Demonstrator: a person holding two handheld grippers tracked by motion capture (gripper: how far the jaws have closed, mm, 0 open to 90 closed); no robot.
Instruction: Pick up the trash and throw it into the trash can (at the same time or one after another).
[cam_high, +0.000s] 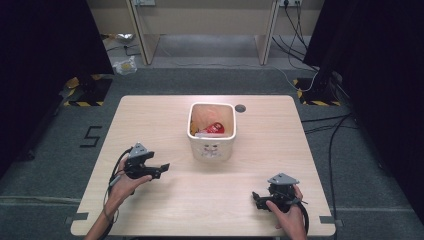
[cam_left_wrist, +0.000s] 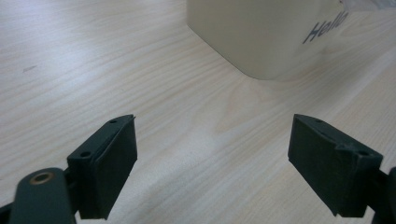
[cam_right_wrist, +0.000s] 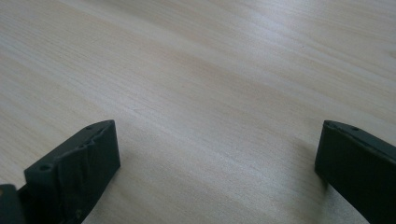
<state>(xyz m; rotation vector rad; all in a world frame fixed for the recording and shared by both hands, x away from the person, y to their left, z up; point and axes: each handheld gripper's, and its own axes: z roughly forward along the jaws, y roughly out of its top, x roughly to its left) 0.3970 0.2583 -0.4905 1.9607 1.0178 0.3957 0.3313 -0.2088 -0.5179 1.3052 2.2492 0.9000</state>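
Note:
A cream square bin (cam_high: 211, 149) stands at the middle of the wooden table (cam_high: 150, 115), with a red item (cam_high: 216, 128) and pale packaging inside. My left gripper (cam_high: 161, 169) rests low at the front left, held by a hand, jaws pointing right toward the bin. In the left gripper view it is open (cam_left_wrist: 212, 163) with bare wood between the jaws, and the bin's wall (cam_left_wrist: 261, 32) with dark lettering rises ahead. My right gripper (cam_high: 256, 197) lies at the front right, jaws pointing left. It stands wide open (cam_right_wrist: 217, 172) over bare table.
A small dark round hole (cam_high: 240, 108) sits in the tabletop just behind the bin on the right. Cables (cam_high: 320, 120) run over the grey floor to the right. Black curtains flank both sides, and a light wooden frame (cam_high: 145, 45) stands at the back.

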